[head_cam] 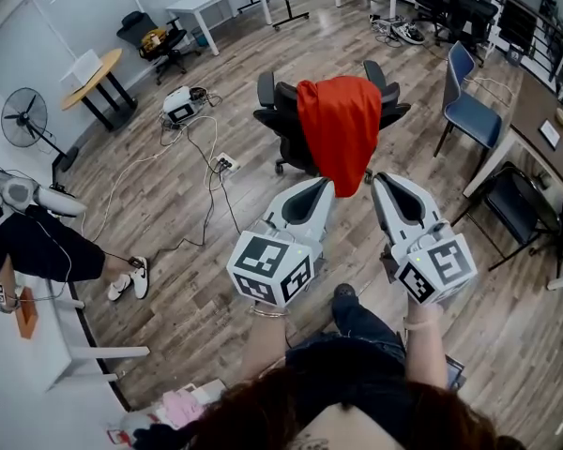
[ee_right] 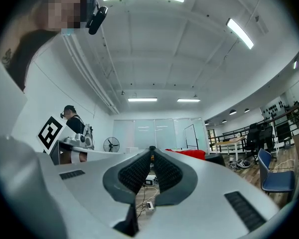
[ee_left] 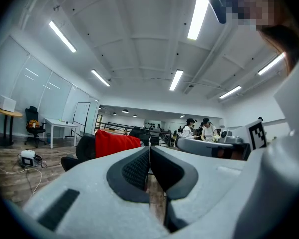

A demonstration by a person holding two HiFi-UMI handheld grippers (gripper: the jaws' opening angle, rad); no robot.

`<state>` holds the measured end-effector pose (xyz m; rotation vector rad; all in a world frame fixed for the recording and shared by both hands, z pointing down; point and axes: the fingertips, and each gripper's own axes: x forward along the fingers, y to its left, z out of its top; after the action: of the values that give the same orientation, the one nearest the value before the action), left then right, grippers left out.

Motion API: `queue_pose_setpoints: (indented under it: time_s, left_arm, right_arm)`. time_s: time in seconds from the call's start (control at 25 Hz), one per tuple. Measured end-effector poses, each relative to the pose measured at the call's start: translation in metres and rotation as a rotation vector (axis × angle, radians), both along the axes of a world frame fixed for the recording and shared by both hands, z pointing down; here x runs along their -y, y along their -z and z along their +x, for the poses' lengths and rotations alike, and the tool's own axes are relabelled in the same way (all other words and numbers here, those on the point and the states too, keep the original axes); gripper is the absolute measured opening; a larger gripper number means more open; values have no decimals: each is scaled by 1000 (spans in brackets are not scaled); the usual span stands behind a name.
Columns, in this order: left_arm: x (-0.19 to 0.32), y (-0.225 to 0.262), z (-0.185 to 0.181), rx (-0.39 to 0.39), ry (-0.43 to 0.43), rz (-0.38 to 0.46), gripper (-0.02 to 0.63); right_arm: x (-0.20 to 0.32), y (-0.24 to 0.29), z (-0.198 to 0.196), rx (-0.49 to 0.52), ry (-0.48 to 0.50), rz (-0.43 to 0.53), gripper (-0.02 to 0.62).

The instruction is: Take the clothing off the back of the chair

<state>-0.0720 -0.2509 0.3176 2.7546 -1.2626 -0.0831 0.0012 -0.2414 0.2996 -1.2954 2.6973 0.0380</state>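
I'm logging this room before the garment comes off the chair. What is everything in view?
black swivel office chair: one, black, mid-floor
red cloth garment: one, red, draped over that chair's back
blue padded chair: one, blue, right
black thin-legged chair: one, black, right edge
white pedestal fan: one, white, left
round wooden table: one, tan, upper left
white power strip: one, white, floor
seated person: one, dark clothes, left edge
left gripper: one, grey, shut, empty
right gripper: one, grey, shut, empty
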Motion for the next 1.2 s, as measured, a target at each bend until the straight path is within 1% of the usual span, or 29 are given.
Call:
queue_pose_setpoints:
  time_s: [0.32, 0.48, 0.84, 0.92, 0.96, 1.0, 1.12, 1.2]
  left_arm:
    - [39, 1, -2, -3, 19, 0, 18]
    - [60, 1, -5, -11, 32, -7, 20]
    - [101, -1, -11, -23, 50, -30, 23]
    - [109, -3, -12, -25, 57, -42, 45]
    - [113, -5, -12, -28, 63, -49, 82]
    - [117, -6, -14, -32, 71, -53, 95]
    - [129, -11, -21, -47, 105, -59, 108]
    - [136, -14, -25, -59, 121, -70, 135]
  right_arm:
    - [39, -2, 2, -10, 6, -12, 26]
    - [60, -4, 6, -15, 7, -22, 52]
    - [104, -9, 16, -22, 2, -47, 87]
    - [113, -10, 18, -23, 1, -54, 98]
    - [117, -12, 20, -24, 0, -57, 101]
    - [121, -13, 22, -24, -2, -61, 107]
    - [135, -20, 27, -22, -8, -74, 117]
    - [142, -25, 30, -22, -16, -84, 132]
